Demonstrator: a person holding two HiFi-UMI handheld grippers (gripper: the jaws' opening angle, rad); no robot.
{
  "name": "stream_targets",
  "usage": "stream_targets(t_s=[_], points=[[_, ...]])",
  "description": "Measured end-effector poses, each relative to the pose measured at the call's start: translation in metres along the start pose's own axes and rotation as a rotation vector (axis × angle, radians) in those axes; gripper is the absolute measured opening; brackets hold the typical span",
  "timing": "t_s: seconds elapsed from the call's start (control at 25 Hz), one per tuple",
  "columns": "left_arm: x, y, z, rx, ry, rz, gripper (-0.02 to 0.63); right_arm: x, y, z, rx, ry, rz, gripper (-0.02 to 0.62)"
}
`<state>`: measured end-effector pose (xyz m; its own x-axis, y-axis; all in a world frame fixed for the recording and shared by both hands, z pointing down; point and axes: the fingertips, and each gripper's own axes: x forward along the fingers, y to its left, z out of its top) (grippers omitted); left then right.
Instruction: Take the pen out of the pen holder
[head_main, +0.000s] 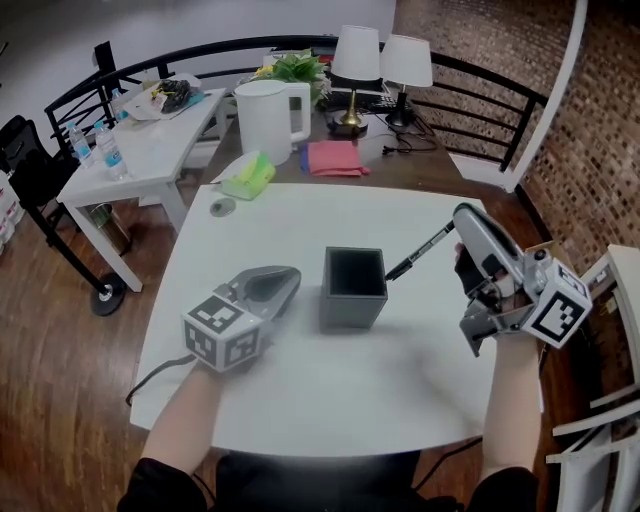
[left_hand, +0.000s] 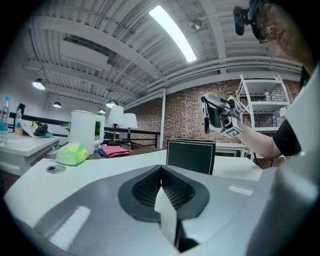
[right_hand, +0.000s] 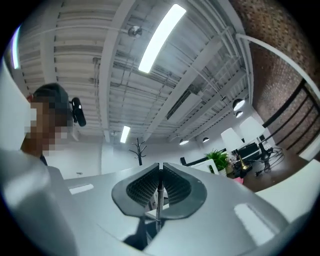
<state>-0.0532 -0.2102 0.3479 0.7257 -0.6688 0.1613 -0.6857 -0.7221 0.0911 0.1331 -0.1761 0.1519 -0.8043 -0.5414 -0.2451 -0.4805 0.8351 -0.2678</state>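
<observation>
1. Right hand-held gripper (head_main: 458, 225): the jaws are pinched on the slim black pen (head_main: 420, 252). In the right gripper view the barrel runs straight along the line where the two ribbed pads meet. I judge this grip centred and unlikely to let the pen twist.

2. Pen position: the pen hangs slanted in the air, with its tip pointing down toward the right-hand rim of the dark grey square pen holder (head_main: 353, 300). The left gripper view shows pen and gripper above the holder's top edge, so I read the pen as clear of the holder.

3. Left hand-held gripper (head_main: 290, 283): the jaws are pressed together on nothing. It lies low on the white surface (head_main: 300, 220), just beside the holder's left wall. I cannot tell whether it touches. I judge that it is placed there to brace the light holder against sliding or tipping while the pen is drawn out.

4. Holder: it stands upright, and its opening looks dark and empty.
</observation>
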Motion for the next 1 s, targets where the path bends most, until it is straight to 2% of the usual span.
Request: stream_targets(t_s=[0.12,0.2,0.44,0.52,0.64,0.76,0.88,1.0], points=[[-0.001,-0.001,0.0,-0.002,-0.001,0.004,0.002,-0.02,-0.012,0.001,0.156,-0.001,0.019,0.038],[-0.001,-0.001,0.001,-0.002,-0.002,0.007,0.002,-0.031,-0.025,-0.011,0.255,0.04,0.01,0.038],[-0.002,-0.001,0.002,-0.002,-0.003,0.006,0.002,-0.052,-0.059,-0.096,0.621,0.279,-0.006,0.038],[-0.003,-0.001,0.002,-0.001,-0.002,0.007,0.002,-0.052,-0.066,-0.123,0.738,0.333,-0.018,0.038],[-0.001,-0.001,0.002,-0.002,-0.002,0.006,0.002,-0.049,-0.082,-0.154,0.882,0.374,-0.089,0.038],[-0.002,-0.001,0.002,-0.003,-0.002,0.005,0.002,-0.041,-0.085,-0.177,0.941,0.429,-0.117,0.038],[-0.002,-0.002,0.001,-0.003,-0.002,0.003,0.002,-0.04,-0.083,-0.198,0.935,0.502,-0.134,0.038],[-0.002,-0.003,0.001,-0.001,-0.002,-0.001,0.002,-0.038,-0.087,-0.2,0.912,0.498,-0.172,0.041]])
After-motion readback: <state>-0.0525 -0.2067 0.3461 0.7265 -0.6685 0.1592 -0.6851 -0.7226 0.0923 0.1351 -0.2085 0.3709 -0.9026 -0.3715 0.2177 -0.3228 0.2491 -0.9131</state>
